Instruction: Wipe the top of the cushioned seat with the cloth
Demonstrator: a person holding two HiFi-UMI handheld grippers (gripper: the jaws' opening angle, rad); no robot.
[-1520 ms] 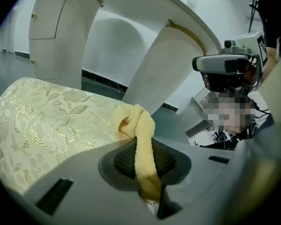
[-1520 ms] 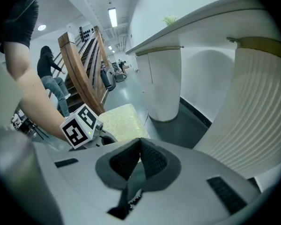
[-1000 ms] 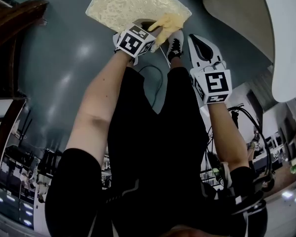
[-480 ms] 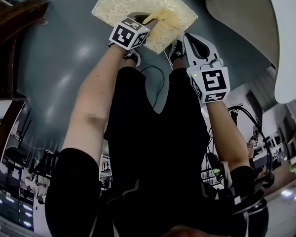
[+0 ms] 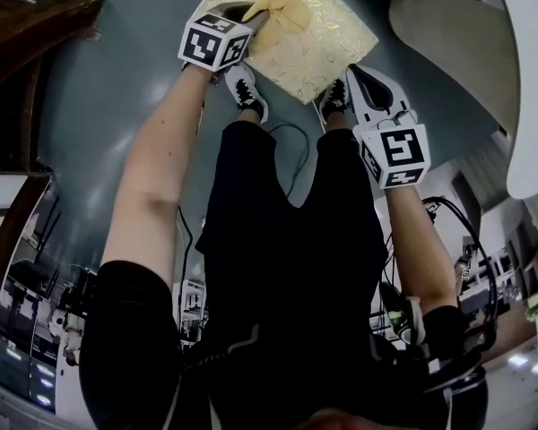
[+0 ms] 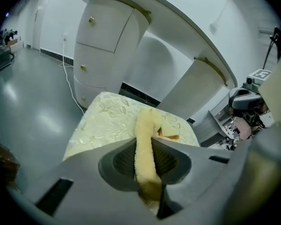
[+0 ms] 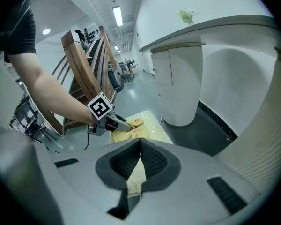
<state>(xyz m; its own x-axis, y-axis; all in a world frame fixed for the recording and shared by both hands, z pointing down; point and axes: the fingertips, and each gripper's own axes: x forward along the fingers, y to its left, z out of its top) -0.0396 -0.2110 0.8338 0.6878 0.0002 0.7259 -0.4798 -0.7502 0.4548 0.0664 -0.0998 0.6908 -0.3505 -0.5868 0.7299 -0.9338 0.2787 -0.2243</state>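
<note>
The cushioned seat (image 5: 327, 38) is a low cream pad with a gold leaf pattern on the grey floor, ahead of the person's feet. My left gripper (image 5: 254, 18) is shut on a yellow cloth (image 5: 285, 12) and presses it on the seat's top near its far left part. From the left gripper view the cloth (image 6: 145, 144) runs up between the jaws onto the seat (image 6: 107, 118). My right gripper (image 5: 360, 77) hovers off the seat's near right corner, shut and empty. Its own view shows the left gripper (image 7: 124, 125) and cloth (image 7: 133, 123) on the seat (image 7: 150, 125).
A white curved cabinet (image 6: 107, 46) stands just beyond the seat, and a white counter (image 5: 520, 70) curves along the right. A dark wooden frame (image 5: 27, 34) stands at the left. The person's shoes (image 5: 247, 92) and a black cable (image 5: 291, 146) lie near the seat's front edge.
The left gripper has slid the cloth from the seat's near edge up across its top, away from the person. The right gripper has stayed beside the near right corner.
</note>
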